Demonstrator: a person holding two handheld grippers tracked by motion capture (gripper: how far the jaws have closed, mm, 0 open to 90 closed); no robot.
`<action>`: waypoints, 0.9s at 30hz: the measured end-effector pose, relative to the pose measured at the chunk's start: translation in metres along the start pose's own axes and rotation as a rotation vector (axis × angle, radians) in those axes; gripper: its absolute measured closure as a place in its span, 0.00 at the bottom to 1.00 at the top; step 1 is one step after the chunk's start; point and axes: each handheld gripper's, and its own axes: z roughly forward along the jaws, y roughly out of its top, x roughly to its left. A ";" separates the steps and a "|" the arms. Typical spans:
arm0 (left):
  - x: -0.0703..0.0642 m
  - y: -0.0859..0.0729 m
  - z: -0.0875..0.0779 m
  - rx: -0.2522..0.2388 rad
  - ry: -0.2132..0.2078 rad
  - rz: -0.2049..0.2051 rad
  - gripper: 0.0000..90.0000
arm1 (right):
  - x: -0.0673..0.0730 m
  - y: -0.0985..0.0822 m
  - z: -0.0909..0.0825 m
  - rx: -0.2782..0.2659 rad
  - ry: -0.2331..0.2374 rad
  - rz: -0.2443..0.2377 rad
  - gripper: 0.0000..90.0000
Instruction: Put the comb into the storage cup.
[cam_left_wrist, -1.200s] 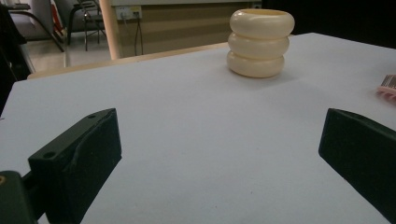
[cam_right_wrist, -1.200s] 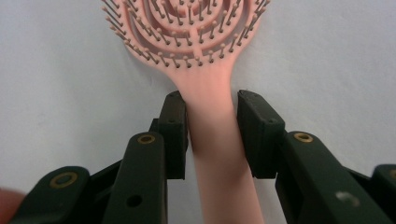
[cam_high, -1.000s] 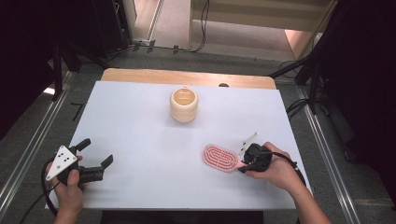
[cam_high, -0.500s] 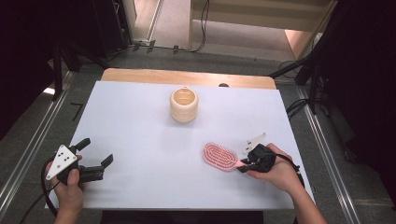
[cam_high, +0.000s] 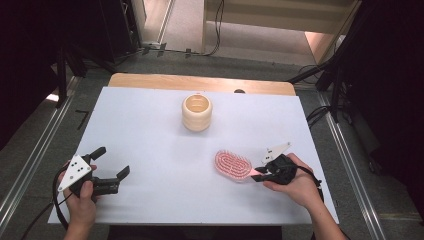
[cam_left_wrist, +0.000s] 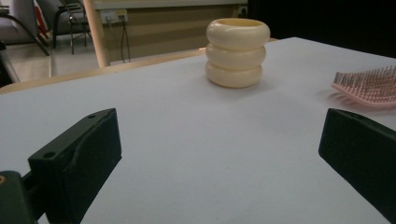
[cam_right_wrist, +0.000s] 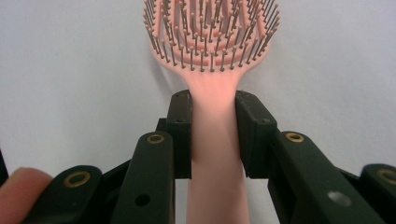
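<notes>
A white table in a dim workroom with a grey floor.
The white rectangular tabletop has a light wooden strip along its far edge. Grey floor surrounds it, with black cables trailing beyond. A beige wooden wall panel stands behind, with dark chairs nearby.

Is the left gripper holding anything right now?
No, the left gripper stands with its jaws wide apart over the bare white table, and the cream ringed cup and pink hairbrush lie beyond it.
</notes>
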 end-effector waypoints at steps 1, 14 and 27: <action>-0.003 0.001 0.001 -0.002 -0.005 0.002 0.00 | 0.001 0.000 0.000 -0.017 -0.002 0.002 0.75; -0.035 0.024 0.023 -0.030 -0.119 -0.050 0.00 | 0.005 0.005 -0.002 -0.114 -0.021 0.007 0.75; -0.061 0.044 0.052 -0.020 -0.198 -0.052 0.00 | 0.012 0.013 -0.004 -0.222 -0.044 0.010 0.75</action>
